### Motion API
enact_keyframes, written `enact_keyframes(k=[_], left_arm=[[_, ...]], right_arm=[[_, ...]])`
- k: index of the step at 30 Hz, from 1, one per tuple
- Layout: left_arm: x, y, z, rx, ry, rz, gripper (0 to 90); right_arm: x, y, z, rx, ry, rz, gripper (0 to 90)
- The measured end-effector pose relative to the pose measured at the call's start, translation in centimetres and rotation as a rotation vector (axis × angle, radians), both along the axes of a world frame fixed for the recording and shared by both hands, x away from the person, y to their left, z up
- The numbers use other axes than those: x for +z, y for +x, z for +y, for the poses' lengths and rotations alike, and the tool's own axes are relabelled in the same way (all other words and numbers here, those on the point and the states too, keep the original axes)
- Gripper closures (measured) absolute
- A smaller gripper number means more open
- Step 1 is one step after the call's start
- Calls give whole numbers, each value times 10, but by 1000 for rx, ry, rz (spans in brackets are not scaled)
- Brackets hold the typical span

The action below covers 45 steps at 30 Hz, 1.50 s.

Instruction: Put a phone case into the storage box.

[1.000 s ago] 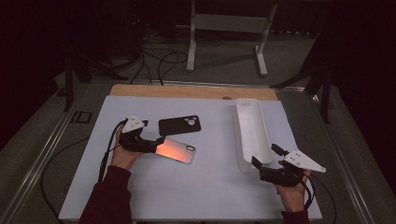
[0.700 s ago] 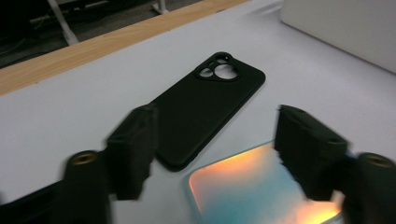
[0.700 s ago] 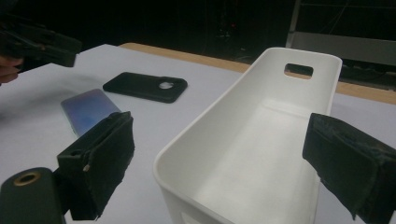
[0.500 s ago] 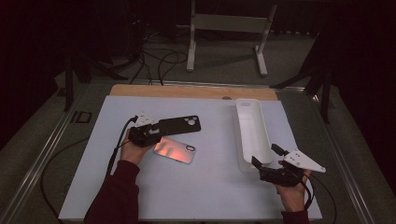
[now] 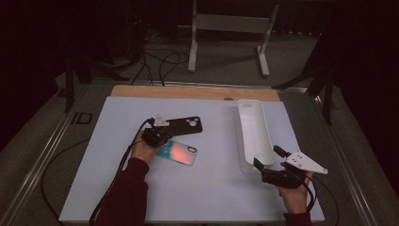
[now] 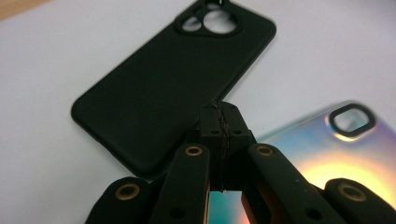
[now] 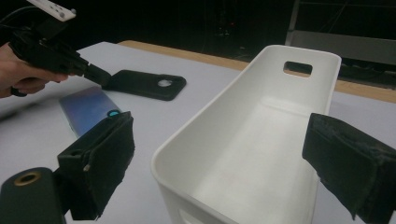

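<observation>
on the white table [image 5: 207,197], left claw [image 6: 221,122] just closed on black phone case [image 6: 163,88] edge.

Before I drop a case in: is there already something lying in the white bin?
No, the white bin shows only its bare white floor and walls in the right gripper view.

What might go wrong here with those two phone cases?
The left hand-held gripper has just closed its jaws at the edge of the black case; so thin a pinch may slip. The shiny case lies right beside and might get dragged. The open right hand-held gripper could bump the white bin.
</observation>
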<state>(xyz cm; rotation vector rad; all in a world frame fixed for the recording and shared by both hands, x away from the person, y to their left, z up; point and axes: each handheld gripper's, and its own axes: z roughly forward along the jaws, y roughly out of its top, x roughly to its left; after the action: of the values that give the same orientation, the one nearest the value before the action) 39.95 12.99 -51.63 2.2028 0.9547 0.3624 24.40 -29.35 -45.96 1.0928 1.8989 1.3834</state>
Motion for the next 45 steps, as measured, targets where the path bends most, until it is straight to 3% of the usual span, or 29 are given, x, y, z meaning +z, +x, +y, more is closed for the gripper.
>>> enact_keyframes(k=[10, 13, 16, 19, 24, 33, 39, 43, 45], left_arm=[[-9, 4, -5, -6, 30, 23, 900], [-9, 2, -2, -22, 87, 33, 900], [-8, 0, 1, -27, 99, 43, 900], [-6, -7, 6, -30, 138, 42, 900], [-7, -22, 20, -9, 108, 51, 900], [-11, -64, 29, 2, 27, 46, 899], [-10, -84, 20, -33, 40, 38, 898], [-11, -85, 22, -31, 13, 44, 897], [-15, -84, 28, -36, -35, 46, 892]], right_arm=[[0, 0, 1, 4, -1, -1, 87], [0, 0, 0, 3, -1, -2, 88], [1, -1, -1, 0, 0, -3, 88], [1, -1, 0, 0, 2, -5, 88], [1, -1, 0, 3, -5, -6, 88], [1, -1, 2, 6, -7, -7, 88], [2, -1, 2, 6, -7, -13, 88], [2, -1, 1, 6, -5, -16, 88], [2, -1, 1, 5, -8, -16, 88]])
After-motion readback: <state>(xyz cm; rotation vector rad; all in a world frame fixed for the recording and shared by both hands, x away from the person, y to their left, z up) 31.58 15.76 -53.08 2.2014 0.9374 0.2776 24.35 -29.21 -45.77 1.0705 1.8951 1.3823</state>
